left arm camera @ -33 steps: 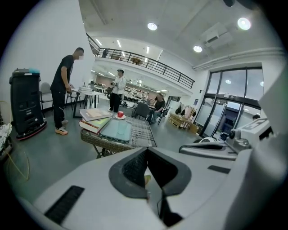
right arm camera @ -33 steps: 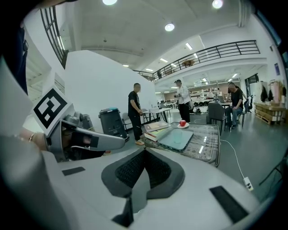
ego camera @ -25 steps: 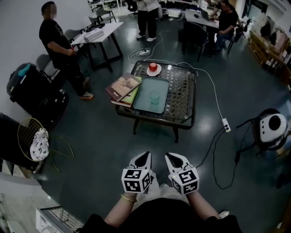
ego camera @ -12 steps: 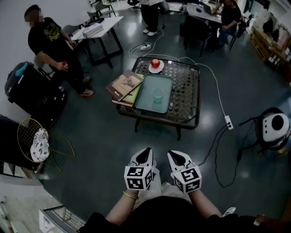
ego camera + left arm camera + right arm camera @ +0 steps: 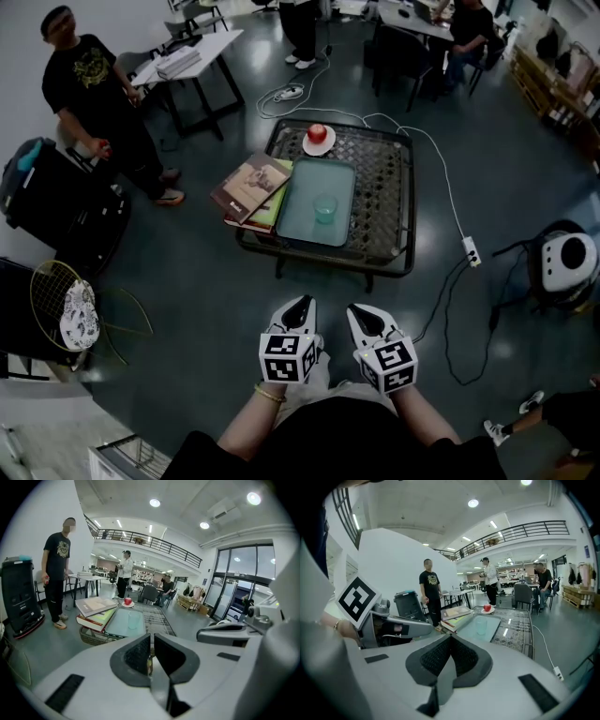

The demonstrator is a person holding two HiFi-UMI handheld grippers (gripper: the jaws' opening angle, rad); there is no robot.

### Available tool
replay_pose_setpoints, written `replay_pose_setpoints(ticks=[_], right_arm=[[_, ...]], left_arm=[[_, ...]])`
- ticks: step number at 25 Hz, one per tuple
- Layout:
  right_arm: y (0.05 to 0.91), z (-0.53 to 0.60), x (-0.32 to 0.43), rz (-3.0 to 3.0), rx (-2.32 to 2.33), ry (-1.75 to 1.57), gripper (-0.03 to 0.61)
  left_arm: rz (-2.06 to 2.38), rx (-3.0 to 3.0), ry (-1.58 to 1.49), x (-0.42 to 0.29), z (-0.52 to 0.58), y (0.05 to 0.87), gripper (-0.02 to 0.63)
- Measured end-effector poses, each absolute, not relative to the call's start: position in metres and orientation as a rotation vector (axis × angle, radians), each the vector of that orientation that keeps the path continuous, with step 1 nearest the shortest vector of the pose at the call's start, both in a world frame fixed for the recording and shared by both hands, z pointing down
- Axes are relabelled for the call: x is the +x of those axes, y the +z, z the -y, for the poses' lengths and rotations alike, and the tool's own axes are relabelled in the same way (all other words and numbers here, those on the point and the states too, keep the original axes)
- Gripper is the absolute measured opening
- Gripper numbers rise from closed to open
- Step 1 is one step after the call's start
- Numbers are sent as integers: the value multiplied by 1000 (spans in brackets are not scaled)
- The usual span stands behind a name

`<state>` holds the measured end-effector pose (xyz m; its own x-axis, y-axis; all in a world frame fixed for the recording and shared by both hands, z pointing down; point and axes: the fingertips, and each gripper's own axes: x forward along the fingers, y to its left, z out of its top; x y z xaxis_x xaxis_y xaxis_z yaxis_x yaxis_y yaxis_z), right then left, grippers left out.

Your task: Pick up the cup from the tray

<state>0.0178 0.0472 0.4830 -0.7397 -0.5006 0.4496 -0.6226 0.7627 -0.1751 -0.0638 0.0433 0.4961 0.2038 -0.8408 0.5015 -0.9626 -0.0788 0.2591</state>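
A clear pale-green cup stands upright on a light blue-green tray on the low dark table. The cup and tray show ahead in the left gripper view, and the same cup in the right gripper view. My left gripper and right gripper are held side by side near my body, well short of the table. Both are shut with nothing between the jaws.
Stacked books lie left of the tray. A red apple on a white plate sits at the table's far edge. A cable and power strip lie on the floor right. A person stands far left by a black suitcase.
The view has shifted a little toward the table. The person on the left has moved slightly. Both grippers stay shut and side by side.
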Motion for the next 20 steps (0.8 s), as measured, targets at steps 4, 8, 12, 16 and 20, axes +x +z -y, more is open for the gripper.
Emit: replay_pose_setpoints(ticks=[4, 8, 12, 16, 20], right_arm=[[486, -22, 8, 2570, 878, 455, 8], [489, 0, 0, 2553, 905, 480, 8], [497, 16, -8, 2521, 933, 519, 8], [508, 32, -15, 2489, 965, 557, 8], [517, 46, -19, 2451, 1019, 598, 8]], left_arm=[[1649, 1959, 313, -73, -15, 503, 16], [1626, 1976, 340, -80, 16, 510, 29], [1599, 1992, 368, -90, 45, 523, 41], [1581, 2016, 391, -100, 79, 538, 86], [1549, 2038, 445, -107, 110, 559, 148]])
